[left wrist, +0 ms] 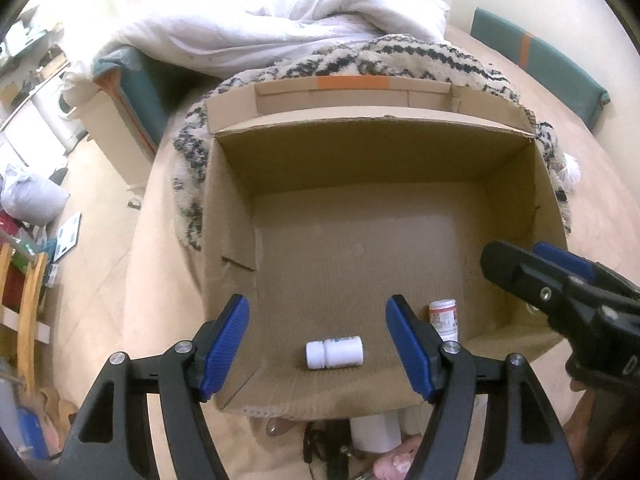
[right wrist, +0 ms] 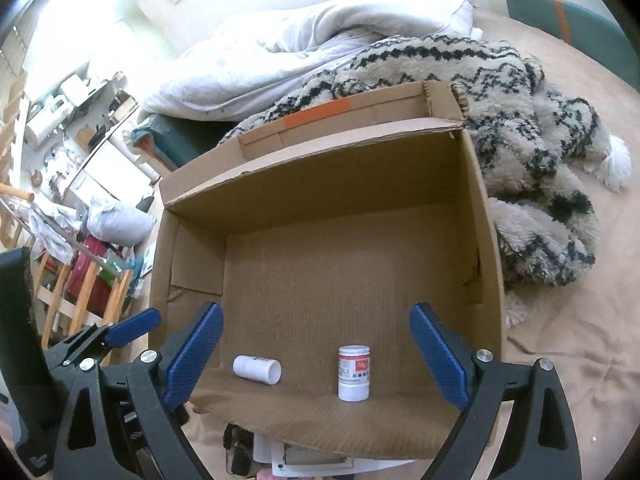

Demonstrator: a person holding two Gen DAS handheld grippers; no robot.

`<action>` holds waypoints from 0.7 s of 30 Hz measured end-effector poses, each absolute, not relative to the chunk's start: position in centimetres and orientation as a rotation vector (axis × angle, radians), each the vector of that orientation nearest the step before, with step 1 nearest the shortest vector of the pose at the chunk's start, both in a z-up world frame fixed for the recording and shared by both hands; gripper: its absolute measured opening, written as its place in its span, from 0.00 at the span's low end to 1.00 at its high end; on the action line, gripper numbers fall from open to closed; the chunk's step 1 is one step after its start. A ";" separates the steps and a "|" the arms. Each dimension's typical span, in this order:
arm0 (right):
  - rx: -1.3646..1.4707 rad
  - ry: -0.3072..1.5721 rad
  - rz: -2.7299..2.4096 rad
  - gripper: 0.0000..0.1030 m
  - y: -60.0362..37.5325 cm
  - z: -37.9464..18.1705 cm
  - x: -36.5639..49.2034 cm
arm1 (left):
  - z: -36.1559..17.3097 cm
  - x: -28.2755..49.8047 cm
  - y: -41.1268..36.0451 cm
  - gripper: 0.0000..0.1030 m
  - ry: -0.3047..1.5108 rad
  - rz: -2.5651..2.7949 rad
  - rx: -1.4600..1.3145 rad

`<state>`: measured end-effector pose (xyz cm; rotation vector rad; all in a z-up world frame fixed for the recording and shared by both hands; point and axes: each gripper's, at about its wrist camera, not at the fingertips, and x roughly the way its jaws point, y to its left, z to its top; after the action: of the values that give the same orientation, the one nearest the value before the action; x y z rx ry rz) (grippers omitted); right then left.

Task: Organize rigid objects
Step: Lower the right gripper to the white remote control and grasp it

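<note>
Counts — one cardboard box [right wrist: 486, 240]; two small bottles inside: one white bottle [right wrist: 257, 369] lying on side, one red-labelled bottle [right wrist: 353, 373] upright. One patterned fluffy blanket [right wrist: 532, 184], one white duvet [right wrist: 288, 52] — two grippers in view.

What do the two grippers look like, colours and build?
Both match. The left gripper and right gripper have black plastic frames with triangular cut-outs, round silver pivot bolts at the joints, and flat blue fingers with a finely ribbed grip texture. No cables, markings or sleeves can be made out.
</note>
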<state>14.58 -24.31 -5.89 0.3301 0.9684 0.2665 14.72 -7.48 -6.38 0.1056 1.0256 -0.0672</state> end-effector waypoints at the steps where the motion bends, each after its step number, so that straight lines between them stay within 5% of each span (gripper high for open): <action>1: 0.332 0.966 0.266 0.97 -24.3 -5.8 14.4 | -6.2 14.5 -7.3 0.66 1.022 -0.064 0.106; 21: 0.385 1.003 0.235 0.97 -25.1 -6.1 7.8 | -5.7 8.5 0.0 0.66 1.041 0.060 -0.020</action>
<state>7.82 -25.09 -6.07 0.3853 1.0034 0.2349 8.53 0.01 -5.74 -0.0204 1.0412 0.0602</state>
